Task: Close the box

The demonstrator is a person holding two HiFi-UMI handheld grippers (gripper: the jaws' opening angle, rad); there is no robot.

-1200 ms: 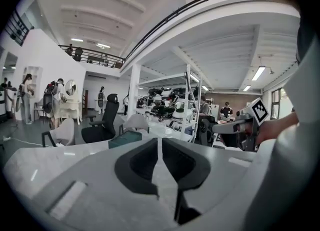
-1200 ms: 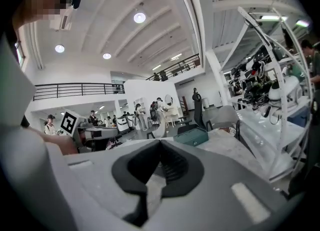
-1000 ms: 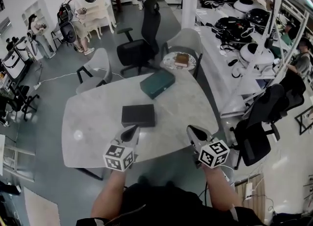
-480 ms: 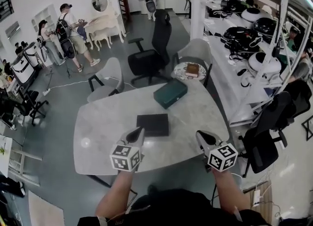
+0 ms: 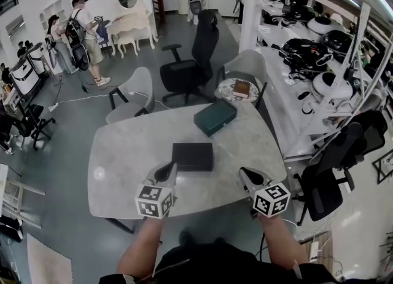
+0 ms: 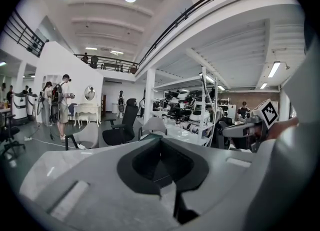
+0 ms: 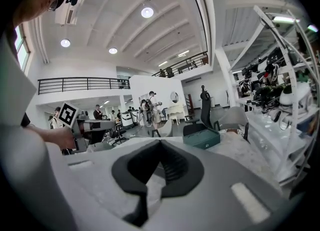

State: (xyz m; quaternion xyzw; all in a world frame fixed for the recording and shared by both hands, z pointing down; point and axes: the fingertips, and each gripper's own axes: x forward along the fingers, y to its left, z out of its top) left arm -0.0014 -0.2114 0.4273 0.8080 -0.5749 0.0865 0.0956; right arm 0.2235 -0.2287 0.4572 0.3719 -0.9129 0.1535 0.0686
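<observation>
Only the black box point(image 5: 192, 156) and green box point(image 5: 215, 117) interrupt the open tabletop point(image 5: 123, 166).

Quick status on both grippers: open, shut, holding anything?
Left gripper: closed, nothing between the jaws.
Right gripper: closed, nothing between the jaws.

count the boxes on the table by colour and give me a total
black box: 1
green box: 1
total: 2
</observation>
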